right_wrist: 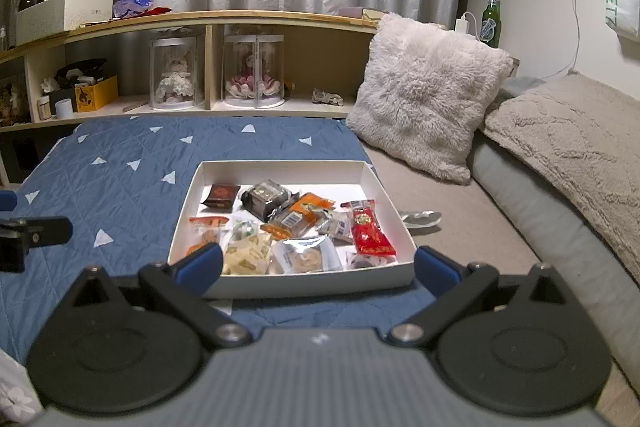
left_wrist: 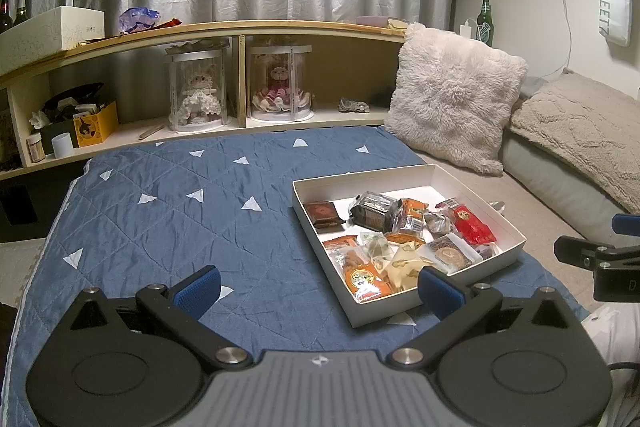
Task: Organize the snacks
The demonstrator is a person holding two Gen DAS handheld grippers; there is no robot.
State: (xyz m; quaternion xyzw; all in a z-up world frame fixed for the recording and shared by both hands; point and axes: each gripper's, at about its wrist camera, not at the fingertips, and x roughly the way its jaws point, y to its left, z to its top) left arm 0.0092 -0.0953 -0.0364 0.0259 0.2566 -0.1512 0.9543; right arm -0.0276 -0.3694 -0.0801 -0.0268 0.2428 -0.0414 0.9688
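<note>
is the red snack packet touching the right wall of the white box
Apart. The right wrist view shows the red snack packet lying inside the white box, with a strip of bare white floor between the packet and the right wall.

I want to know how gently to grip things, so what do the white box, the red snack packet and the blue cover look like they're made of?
White box: likely matte cardboard, with thin, straight folded walls.
Red snack packet: glossy plastic film, crinkled, with highlights.
Blue cover: quilted fabric, matte, with stitched diamond lines and soft creases.
</note>
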